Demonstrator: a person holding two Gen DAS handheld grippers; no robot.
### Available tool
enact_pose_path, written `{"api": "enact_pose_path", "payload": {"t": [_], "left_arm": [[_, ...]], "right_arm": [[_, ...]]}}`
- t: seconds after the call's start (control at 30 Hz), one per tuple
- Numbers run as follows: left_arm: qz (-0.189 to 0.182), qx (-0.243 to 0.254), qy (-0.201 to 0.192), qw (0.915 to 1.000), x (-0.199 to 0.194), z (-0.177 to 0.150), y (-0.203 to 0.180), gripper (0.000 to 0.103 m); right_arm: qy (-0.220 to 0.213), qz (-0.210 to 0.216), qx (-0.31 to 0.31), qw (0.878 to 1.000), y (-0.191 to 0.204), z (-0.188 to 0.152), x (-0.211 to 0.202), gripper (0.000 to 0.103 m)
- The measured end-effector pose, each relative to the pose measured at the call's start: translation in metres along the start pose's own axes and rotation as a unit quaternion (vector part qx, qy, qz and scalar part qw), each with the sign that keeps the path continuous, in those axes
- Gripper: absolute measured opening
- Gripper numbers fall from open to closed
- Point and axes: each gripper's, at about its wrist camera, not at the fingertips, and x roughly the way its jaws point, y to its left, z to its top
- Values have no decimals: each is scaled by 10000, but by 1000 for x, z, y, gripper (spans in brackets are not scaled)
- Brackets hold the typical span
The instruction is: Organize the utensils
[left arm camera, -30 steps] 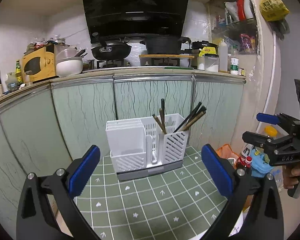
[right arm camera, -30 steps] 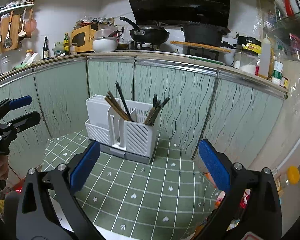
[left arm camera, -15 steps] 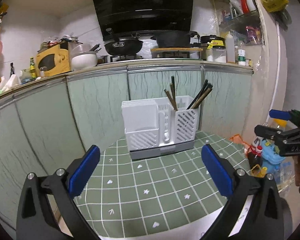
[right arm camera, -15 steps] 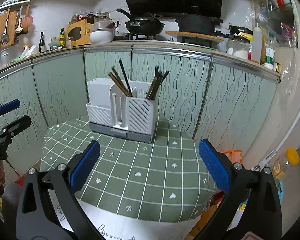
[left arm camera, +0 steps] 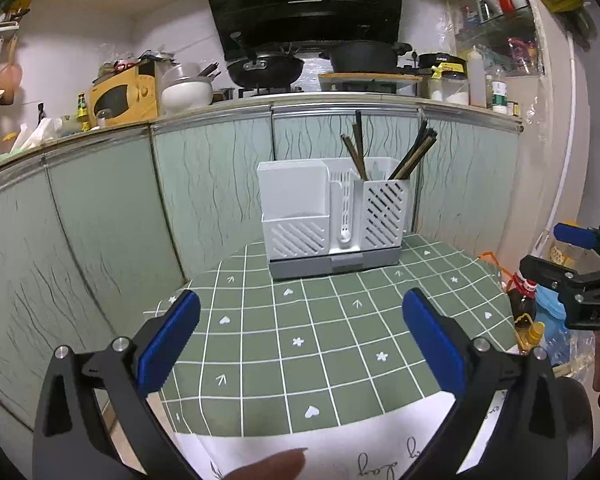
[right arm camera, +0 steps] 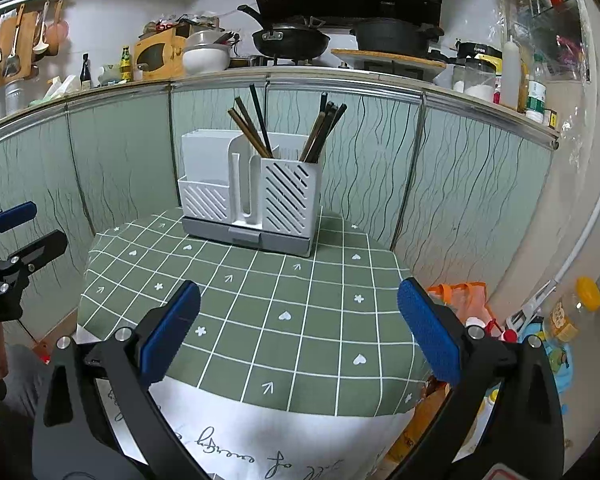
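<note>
A white slotted utensil holder (left arm camera: 334, 216) (right arm camera: 252, 196) on a grey base stands at the far edge of a small table with a green grid cloth (left arm camera: 320, 336) (right arm camera: 284, 300). Dark chopsticks (left arm camera: 414, 154) (right arm camera: 324, 132) stick up from its right compartment, in two leaning bunches. My left gripper (left arm camera: 300, 344) hangs open over the near side of the cloth, holding nothing. My right gripper (right arm camera: 298, 336) is open too, also over the near edge and well short of the holder. Each gripper shows at the edge of the other's view.
Pale green cabinet doors (left arm camera: 204, 184) stand right behind the table, under a counter with a wok (left arm camera: 264, 68), pots and jars. Bottles and bags (right arm camera: 572, 312) crowd the floor to the right. A fingertip (left arm camera: 268, 466) shows at the bottom of the left wrist view.
Both grippers have pulled back from the holder and risen a little, so the holder looks smaller and more of the cloth's near edge shows. Both stay open and empty.
</note>
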Motion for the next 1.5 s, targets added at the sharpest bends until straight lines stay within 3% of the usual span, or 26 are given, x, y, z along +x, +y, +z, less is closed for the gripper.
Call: {"api": "enact_pose_path", "payload": {"t": [0.47, 1.5], "left_arm": [[65, -77, 265, 9996, 7, -17, -5, 98], [0, -28, 251, 9997, 5, -18, -2, 98]], "right_arm": [[40, 5, -15, 10000, 4, -9, -1, 95], [44, 13, 51, 10000, 2, -12, -2, 95]]}}
